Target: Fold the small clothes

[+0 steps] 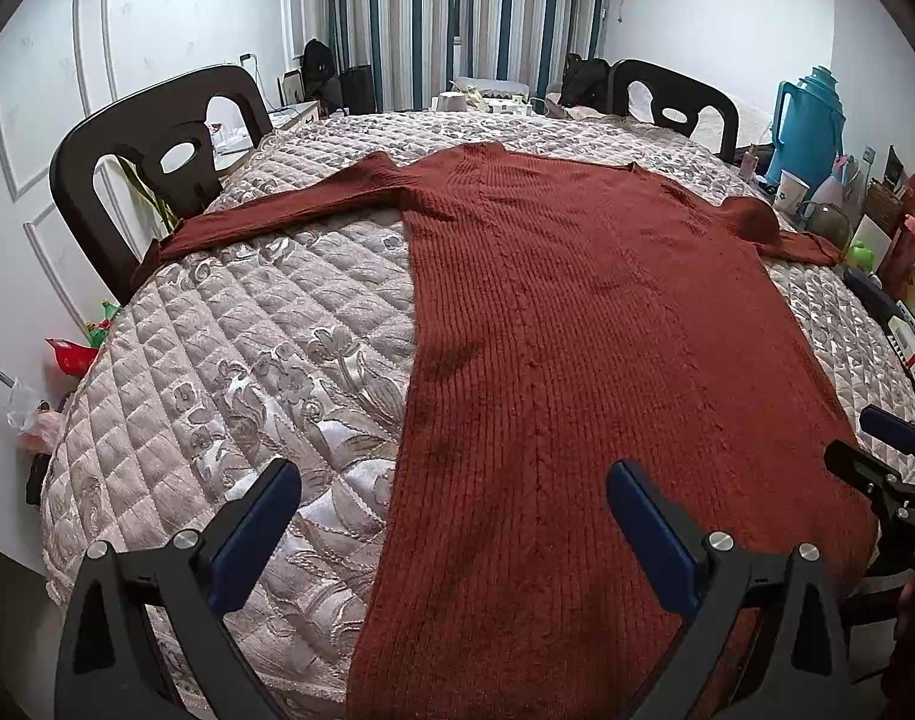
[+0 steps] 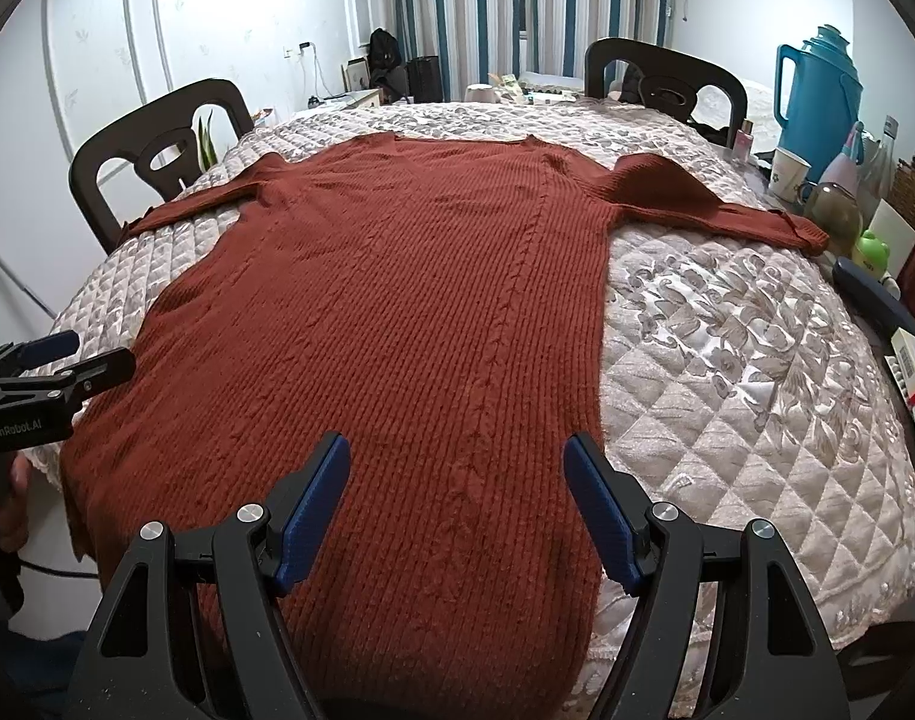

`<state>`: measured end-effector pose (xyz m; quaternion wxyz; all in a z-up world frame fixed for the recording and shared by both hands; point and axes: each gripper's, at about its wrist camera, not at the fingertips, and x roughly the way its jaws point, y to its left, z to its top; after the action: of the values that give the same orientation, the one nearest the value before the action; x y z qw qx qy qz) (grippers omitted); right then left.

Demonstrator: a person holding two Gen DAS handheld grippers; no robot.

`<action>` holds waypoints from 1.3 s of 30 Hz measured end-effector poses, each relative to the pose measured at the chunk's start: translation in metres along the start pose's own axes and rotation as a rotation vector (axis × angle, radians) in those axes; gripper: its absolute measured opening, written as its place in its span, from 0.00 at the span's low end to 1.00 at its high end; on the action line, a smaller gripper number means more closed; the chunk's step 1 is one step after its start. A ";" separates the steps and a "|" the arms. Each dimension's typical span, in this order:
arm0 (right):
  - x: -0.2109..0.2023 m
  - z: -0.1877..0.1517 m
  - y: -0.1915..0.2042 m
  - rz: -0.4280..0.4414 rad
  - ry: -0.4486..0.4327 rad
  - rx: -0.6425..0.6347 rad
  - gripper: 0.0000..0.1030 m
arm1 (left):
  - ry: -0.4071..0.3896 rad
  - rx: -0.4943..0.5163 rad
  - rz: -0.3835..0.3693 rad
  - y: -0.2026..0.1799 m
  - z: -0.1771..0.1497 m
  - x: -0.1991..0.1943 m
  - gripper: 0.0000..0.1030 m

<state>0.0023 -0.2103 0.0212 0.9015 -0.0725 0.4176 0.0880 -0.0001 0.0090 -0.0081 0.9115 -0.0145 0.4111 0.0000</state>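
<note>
A rust-red knitted sweater (image 1: 577,312) lies flat and spread out on the quilted table cover (image 1: 229,372), collar at the far side, both sleeves stretched out sideways. It also shows in the right wrist view (image 2: 397,312). My left gripper (image 1: 451,516) is open and empty, hovering over the sweater's near left hem edge. My right gripper (image 2: 457,492) is open and empty, hovering over the near right part of the hem. The right gripper also shows at the right edge of the left wrist view (image 1: 877,456), and the left gripper at the left edge of the right wrist view (image 2: 55,366).
Two dark chairs (image 1: 151,150) (image 2: 661,78) stand at the far side. A blue thermos (image 2: 817,90), a cup (image 2: 790,171), bottles and boxes crowd the right edge of the table. Bags lie on the floor at the left (image 1: 67,354).
</note>
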 end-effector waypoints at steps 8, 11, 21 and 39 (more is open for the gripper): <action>0.000 0.000 0.000 0.000 0.001 0.000 0.72 | 0.007 -0.001 0.002 -0.001 0.000 0.003 1.00; 0.000 0.000 0.000 0.000 0.001 0.002 0.72 | 0.008 -0.004 0.003 -0.001 -0.001 0.002 1.00; 0.000 0.001 -0.001 0.000 -0.001 0.001 0.72 | 0.011 -0.007 0.001 -0.002 0.000 0.002 1.00; -0.001 0.002 -0.001 -0.001 -0.002 -0.003 0.72 | 0.015 -0.011 -0.001 -0.001 -0.001 0.002 1.00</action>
<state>0.0033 -0.2105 0.0234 0.9019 -0.0738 0.4164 0.0884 0.0007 0.0080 -0.0097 0.9083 -0.0198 0.4179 0.0020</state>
